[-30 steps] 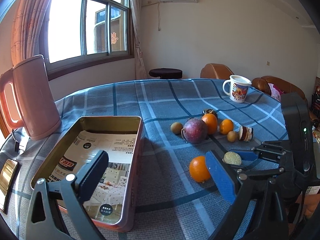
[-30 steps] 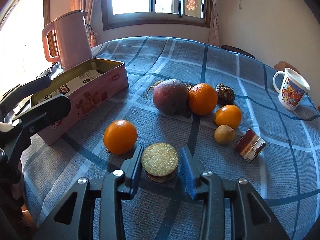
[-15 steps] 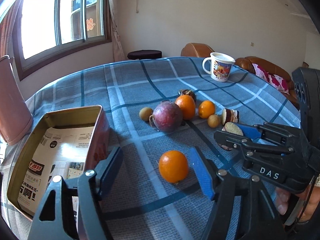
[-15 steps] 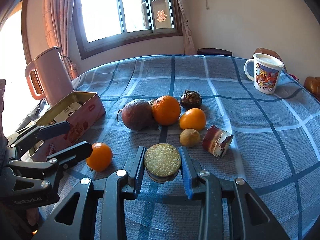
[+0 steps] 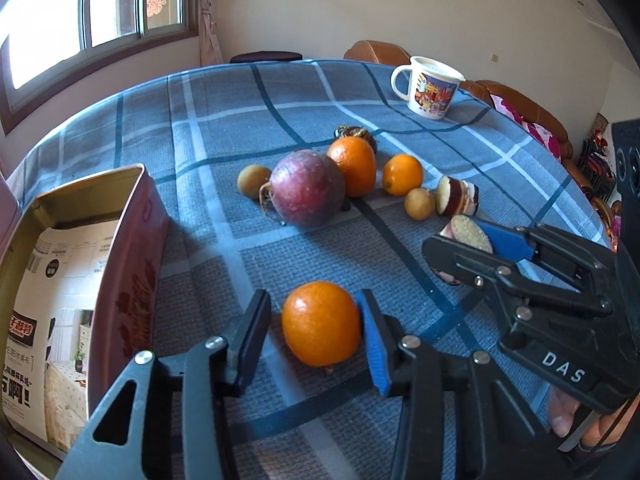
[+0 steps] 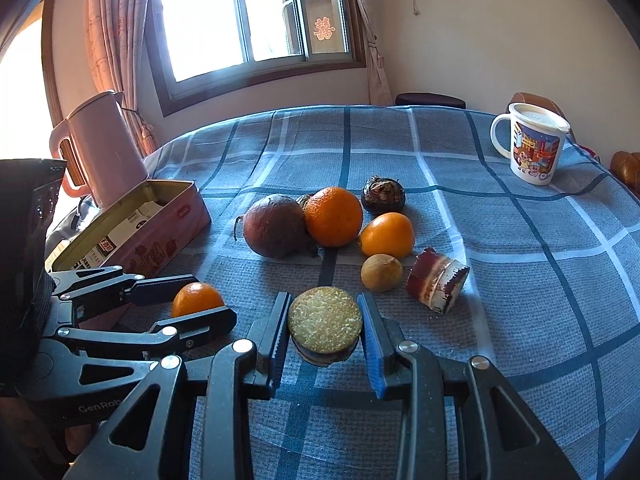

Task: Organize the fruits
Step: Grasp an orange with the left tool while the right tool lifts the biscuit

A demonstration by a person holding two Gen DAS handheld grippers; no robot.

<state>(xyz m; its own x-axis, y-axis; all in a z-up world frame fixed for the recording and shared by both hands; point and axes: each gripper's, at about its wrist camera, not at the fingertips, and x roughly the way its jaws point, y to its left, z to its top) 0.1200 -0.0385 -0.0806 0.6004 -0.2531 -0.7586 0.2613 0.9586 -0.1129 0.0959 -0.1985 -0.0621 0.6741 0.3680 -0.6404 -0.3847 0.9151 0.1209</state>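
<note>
My left gripper (image 5: 316, 330) is open around an orange (image 5: 321, 323) that rests on the blue checked cloth; its right pad is at the orange, and a small gap shows at the left pad. My right gripper (image 6: 324, 330) is shut on a round biscuit-topped cake (image 6: 325, 321), which also shows in the left wrist view (image 5: 466, 230). In the right wrist view the left gripper (image 6: 188, 304) straddles the orange (image 6: 197, 299). An open pink tin (image 5: 76, 272) with paper inside stands to the left. A cluster of fruit lies beyond: a dark red beet (image 5: 306, 188), two oranges (image 5: 353, 160) and two small brown fruits.
A layered cake slice (image 6: 437, 285) lies right of the cluster. A dark round fruit (image 6: 383, 195) sits behind the oranges. A printed mug (image 6: 531, 143) stands at the far right. A pink kettle (image 6: 102, 148) stands behind the tin (image 6: 136, 232).
My left gripper has swung right from over the tin, come down around the orange and narrowed its jaws. My right gripper has kept its hold on the cake.
</note>
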